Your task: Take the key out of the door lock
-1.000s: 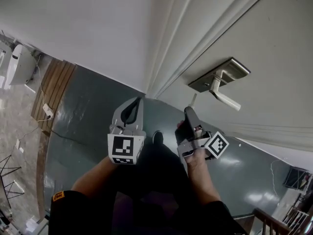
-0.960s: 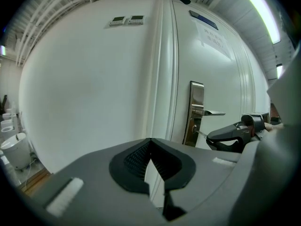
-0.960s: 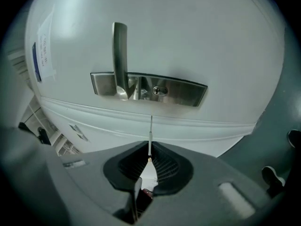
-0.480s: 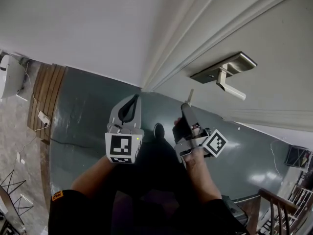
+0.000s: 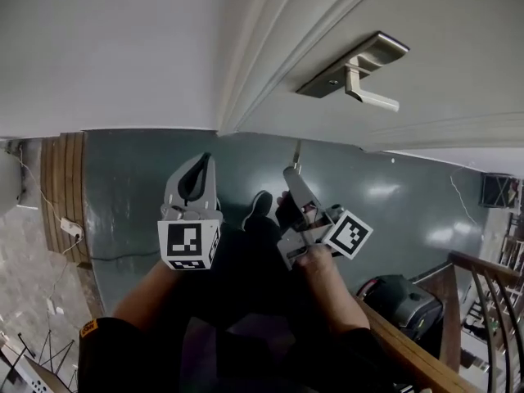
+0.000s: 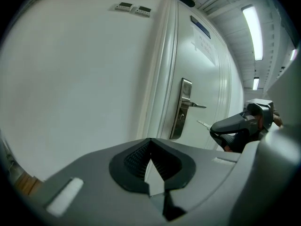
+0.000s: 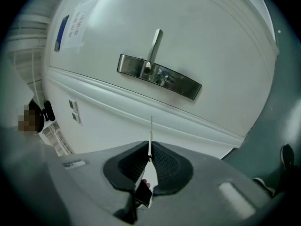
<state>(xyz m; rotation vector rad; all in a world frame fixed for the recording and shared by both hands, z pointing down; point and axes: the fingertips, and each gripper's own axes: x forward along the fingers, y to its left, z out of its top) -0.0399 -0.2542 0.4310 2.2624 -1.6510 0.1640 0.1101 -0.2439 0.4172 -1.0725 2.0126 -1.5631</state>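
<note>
A thin silver key (image 5: pixel 296 154) sticks out of my right gripper (image 5: pixel 289 173), which is shut on it; its blade (image 7: pixel 150 132) points at the door, clear of the lock. The brushed metal lock plate (image 5: pixel 350 65) with its lever handle (image 5: pixel 372 98) sits up and to the right. The keyhole (image 7: pixel 168 79) in the plate (image 7: pixel 160 76) shows nothing in it. My left gripper (image 5: pixel 200 160) is shut and empty, level with the right one, facing the white wall beside the door frame. The left gripper view shows the plate (image 6: pixel 181 109) and the key (image 6: pixel 203 124).
The floor is dark green-grey, with a shoe (image 5: pixel 260 205) between the grippers. A wooden railing (image 5: pixel 413 342) and a dark bag (image 5: pixel 403 301) stand at the lower right. Two wall switches (image 6: pixel 133 8) sit high left of the door frame. A paper notice (image 6: pixel 201 27) hangs on the door.
Both grippers have drawn back from the door, and the gap between the key tip and the lock plate has grown. The view has swung so the handle sits higher.
</note>
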